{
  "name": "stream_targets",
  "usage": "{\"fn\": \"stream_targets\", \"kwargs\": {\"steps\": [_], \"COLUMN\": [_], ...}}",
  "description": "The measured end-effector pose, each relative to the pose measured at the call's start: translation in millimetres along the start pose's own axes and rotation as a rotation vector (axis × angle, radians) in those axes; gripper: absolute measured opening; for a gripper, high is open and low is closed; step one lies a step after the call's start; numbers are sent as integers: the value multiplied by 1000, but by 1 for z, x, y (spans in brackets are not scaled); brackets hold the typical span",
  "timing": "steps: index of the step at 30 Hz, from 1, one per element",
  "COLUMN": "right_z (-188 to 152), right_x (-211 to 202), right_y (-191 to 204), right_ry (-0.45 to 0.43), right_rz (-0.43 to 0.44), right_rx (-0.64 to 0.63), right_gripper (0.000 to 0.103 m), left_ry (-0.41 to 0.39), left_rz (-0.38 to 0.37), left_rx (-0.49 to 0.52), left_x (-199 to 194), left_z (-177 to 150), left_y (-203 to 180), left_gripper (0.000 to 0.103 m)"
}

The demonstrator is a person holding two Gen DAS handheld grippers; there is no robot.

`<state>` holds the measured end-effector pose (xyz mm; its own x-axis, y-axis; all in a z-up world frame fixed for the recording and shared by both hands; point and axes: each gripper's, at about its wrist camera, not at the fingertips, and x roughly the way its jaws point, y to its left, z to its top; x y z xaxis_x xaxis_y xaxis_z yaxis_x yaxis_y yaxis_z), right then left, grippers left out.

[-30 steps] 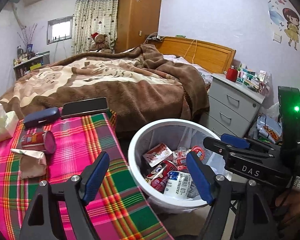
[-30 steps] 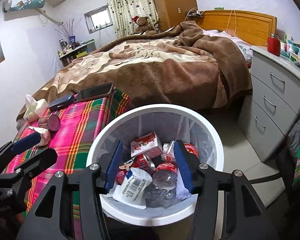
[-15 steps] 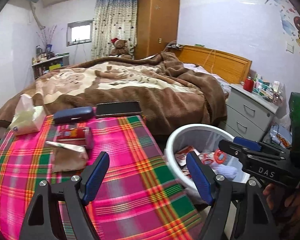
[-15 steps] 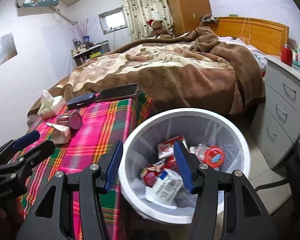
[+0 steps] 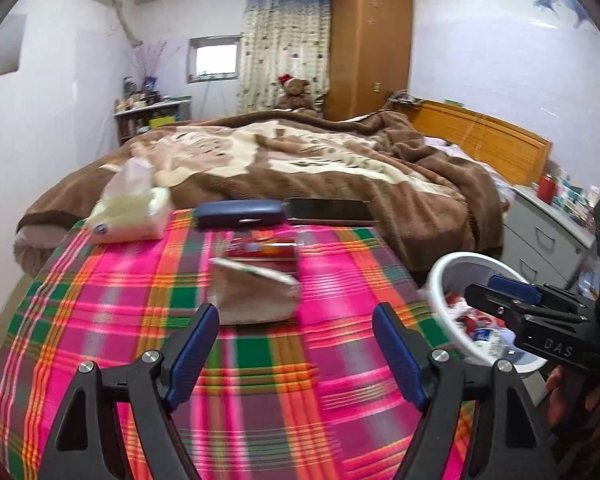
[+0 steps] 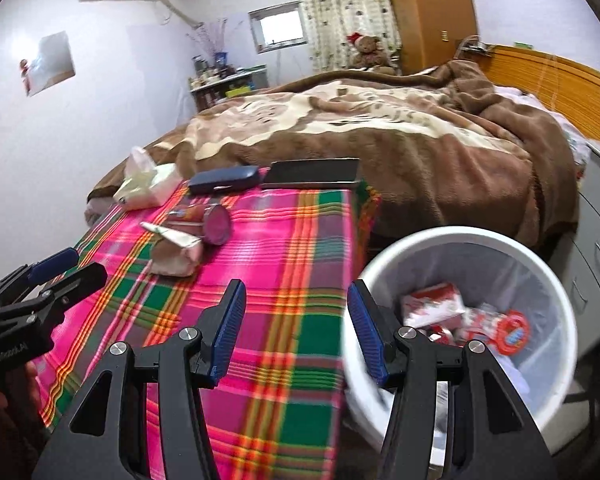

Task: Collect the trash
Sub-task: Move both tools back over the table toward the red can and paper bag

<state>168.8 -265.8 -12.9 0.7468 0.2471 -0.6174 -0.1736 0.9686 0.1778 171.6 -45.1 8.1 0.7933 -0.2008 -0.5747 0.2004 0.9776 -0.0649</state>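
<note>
On the plaid tablecloth a crumpled brown paper bag is seen, lying just in front of a red can that is tipped on its side; both are left of the white bin, which already holds wrappers. The left gripper is held wide open and empty, aimed at the bag. The right gripper is also spread wide and empty, between cloth and bin.

The bag is judged light, soft and easily crushed; it is best pinched across its folded top edge, where the paper is doubled. The can looks light and stiff but smooth, so it is best gripped across its round body. Its long axis is laid roughly parallel to the table's far edge, with its purple end turned toward the bin.
</note>
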Motion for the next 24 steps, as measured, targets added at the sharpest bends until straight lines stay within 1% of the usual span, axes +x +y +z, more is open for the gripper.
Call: {"fn": "stream_targets", "kwargs": {"steps": [6, 8, 11, 14, 16, 19, 22, 24], "right_z": [6, 8, 12, 15, 17, 21, 24, 24], "right_x": [23, 33, 52, 70, 82, 98, 109, 115], "right_y": [27, 36, 52, 63, 70, 78, 85, 93], "right_ry": [18, 37, 65, 88, 103, 120, 138, 144], "right_rz": [64, 92, 132, 142, 156, 201, 235, 222], "right_rx": [-67, -88, -135, -172, -187, -194, -207, -253], "right_gripper": [54, 54, 54, 54, 54, 54, 54, 54], "left_ry": [10, 11, 21, 33, 39, 44, 52, 56], "left_rz": [55, 64, 97, 100, 84, 94, 78, 86], "left_rx": [-51, -68, -58, -47, -65, -70, -78, -66], "left_x": [5, 7, 14, 23, 29, 38, 45, 50], "left_z": [-1, -1, 1, 3, 5, 9, 14, 17], "left_y": [50, 63, 79, 89, 98, 108, 117, 119], "left_gripper": [79, 79, 79, 79, 79, 79, 79, 79]}}
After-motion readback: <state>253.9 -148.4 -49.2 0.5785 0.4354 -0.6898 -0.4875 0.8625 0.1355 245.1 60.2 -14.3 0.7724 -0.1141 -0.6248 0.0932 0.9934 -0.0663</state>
